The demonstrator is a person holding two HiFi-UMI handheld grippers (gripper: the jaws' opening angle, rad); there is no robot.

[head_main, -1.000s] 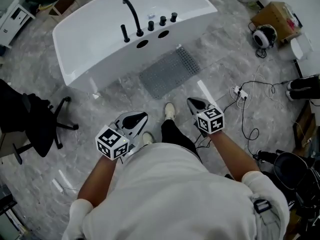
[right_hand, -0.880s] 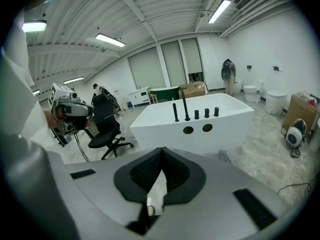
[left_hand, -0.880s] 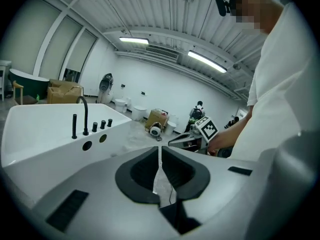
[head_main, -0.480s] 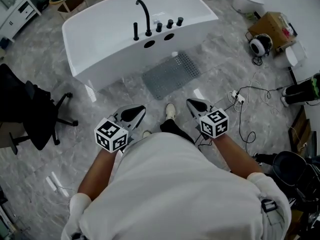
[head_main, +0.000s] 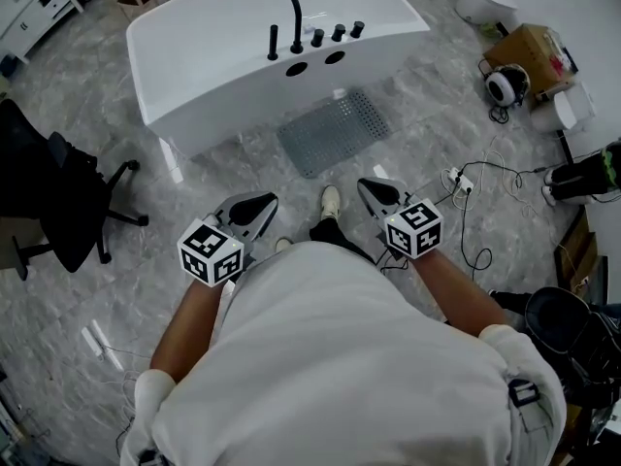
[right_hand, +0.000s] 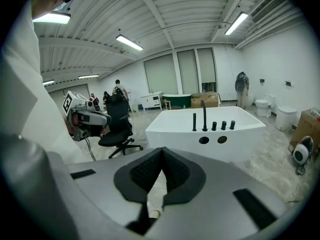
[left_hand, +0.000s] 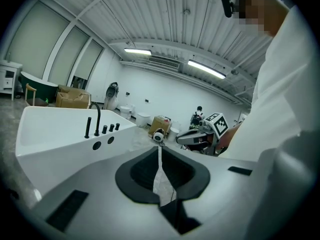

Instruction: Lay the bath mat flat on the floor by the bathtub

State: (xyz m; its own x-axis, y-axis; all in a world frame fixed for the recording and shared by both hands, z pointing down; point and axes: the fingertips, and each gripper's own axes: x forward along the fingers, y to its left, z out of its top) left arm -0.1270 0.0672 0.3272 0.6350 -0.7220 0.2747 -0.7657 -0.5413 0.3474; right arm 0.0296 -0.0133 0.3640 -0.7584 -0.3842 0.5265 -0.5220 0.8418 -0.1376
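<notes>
The grey perforated bath mat (head_main: 335, 131) lies flat on the marble floor, right against the front of the white bathtub (head_main: 223, 56). Both grippers are held low in front of the person's body, well short of the mat. My left gripper (head_main: 260, 202) is shut with nothing in it, and so is my right gripper (head_main: 367, 186). In the left gripper view the jaws (left_hand: 159, 148) meet at their tips, with the bathtub (left_hand: 60, 134) beyond. The right gripper view shows its closed jaws (right_hand: 161, 150) pointing at the bathtub (right_hand: 210, 134). The mat is hidden in both gripper views.
A black office chair (head_main: 58, 202) stands left of the tub. Cables and a power strip (head_main: 461, 178) trail on the floor to the right, near a cardboard box (head_main: 529, 42) and a round white device (head_main: 505, 85). The person's shoe (head_main: 331, 202) is between the grippers.
The head view has shifted a little, so the tub and mat sit slightly higher and further right in it. The mat stays flat and both grippers stay shut and empty.
</notes>
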